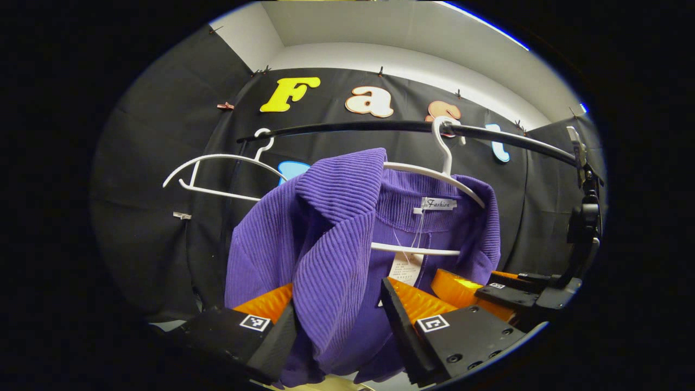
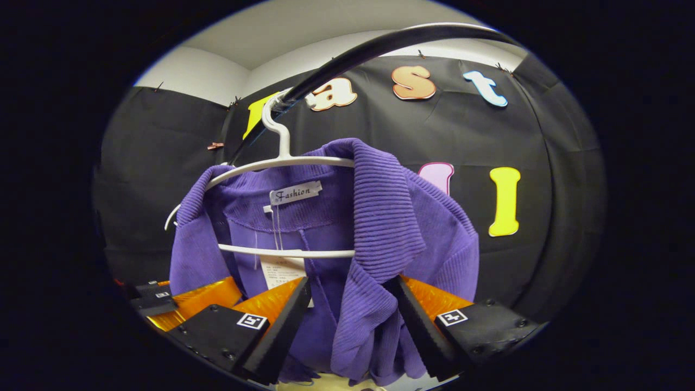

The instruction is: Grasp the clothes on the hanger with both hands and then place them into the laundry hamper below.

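Observation:
A purple ribbed garment (image 1: 326, 239) hangs on a white hanger (image 1: 434, 172) hooked over a black rail (image 1: 380, 126). My left gripper (image 1: 339, 320) is shut on one front panel below the collar, and the fabric fills the gap between its fingers. In the right gripper view the same garment (image 2: 380, 228) hangs on its hanger (image 2: 282, 160), and my right gripper (image 2: 350, 315) is shut on the other front panel. Each gripper appears at the edge of the other's view: the right gripper (image 1: 488, 290) and the left gripper (image 2: 179, 301). A paper tag dangles inside the neck.
An empty white hanger (image 1: 217, 158) hangs on the rail to the left of the garment. A black stand post (image 1: 583, 228) carries the rail's right end. The rail (image 2: 347, 60) arches overhead in the right gripper view. Black cloth walls close in behind.

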Tool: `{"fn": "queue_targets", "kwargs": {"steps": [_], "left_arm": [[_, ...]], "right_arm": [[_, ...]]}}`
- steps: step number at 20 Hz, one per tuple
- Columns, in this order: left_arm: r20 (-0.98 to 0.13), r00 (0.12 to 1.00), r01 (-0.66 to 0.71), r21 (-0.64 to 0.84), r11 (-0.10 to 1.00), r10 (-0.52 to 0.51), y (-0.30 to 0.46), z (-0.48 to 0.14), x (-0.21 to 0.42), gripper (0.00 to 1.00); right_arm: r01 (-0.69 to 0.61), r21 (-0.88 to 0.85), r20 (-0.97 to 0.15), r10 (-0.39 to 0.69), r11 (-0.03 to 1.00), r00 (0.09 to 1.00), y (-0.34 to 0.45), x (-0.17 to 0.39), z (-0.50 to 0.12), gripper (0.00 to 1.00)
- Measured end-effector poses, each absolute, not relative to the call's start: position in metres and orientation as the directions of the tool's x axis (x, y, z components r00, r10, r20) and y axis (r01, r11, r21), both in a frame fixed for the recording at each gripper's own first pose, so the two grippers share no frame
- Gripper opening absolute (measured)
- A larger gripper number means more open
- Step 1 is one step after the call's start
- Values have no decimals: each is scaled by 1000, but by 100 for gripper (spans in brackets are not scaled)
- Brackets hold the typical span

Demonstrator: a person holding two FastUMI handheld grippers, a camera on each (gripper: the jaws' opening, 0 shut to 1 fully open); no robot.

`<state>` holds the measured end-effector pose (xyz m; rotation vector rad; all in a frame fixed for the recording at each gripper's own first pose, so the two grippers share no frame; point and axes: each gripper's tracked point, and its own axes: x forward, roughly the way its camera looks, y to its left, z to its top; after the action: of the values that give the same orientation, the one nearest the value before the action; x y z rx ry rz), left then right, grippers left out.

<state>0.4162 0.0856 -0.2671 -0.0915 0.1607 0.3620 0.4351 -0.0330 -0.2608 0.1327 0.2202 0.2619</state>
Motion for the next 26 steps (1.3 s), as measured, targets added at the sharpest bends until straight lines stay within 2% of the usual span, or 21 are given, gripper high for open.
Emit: {"fn": "queue_targets", "kwargs": {"steps": [4,6,7,9,10,11,12,13,14,15,16,18,22,26], "left_arm": [[-159,912,-392,-66,918,378,99,-265,422,80],[-156,912,-393,-60,917,381,101,-267,424,78],[-155,913,-390,-53,919,378,102,-267,426,74],[-173,920,-365,-47,930,352,100,-272,432,67],[-182,920,-361,-41,932,348,100,-274,435,70],[-186,915,-370,-30,928,359,104,-274,435,48],[-186,908,-385,-21,923,375,109,-275,434,41],[-189,902,-398,-19,917,388,112,-275,434,29],[-194,904,-391,-23,920,380,112,-277,434,21],[-201,906,-385,-25,923,372,112,-277,435,13],[-204,906,-384,-24,923,371,115,-276,434,12],[-203,900,-399,-22,917,387,129,-270,432,11],[-201,900,-402,-37,915,388,139,-254,423,11],[-265,938,-261,-116,958,224,137,-242,422,11]], "right_arm": [[-181,102,-208,199,978,958,-58,452,-274,99],[-162,121,-220,185,979,958,-70,457,-280,98],[-159,130,-228,186,979,956,-71,460,-284,96],[-165,135,-236,193,977,952,-72,461,-286,75],[-176,133,-231,203,975,952,-67,465,-288,71],[-182,121,-226,206,976,952,-65,466,-288,63],[-156,97,-223,174,983,959,-73,470,-290,52],[-165,98,-210,182,981,961,-75,471,-288,34],[-190,117,-212,211,975,954,-70,474,-290,15],[-208,141,-213,235,968,948,-68,476,-292,16],[-224,171,-207,257,960,944,-67,480,-294,16],[-265,240,-209,317,934,925,-63,486,-297,20],[-426,348,-192,509,835,839,-46,494,-294,19],[-545,505,-162,694,669,702,-44,478,-290,19]]}}
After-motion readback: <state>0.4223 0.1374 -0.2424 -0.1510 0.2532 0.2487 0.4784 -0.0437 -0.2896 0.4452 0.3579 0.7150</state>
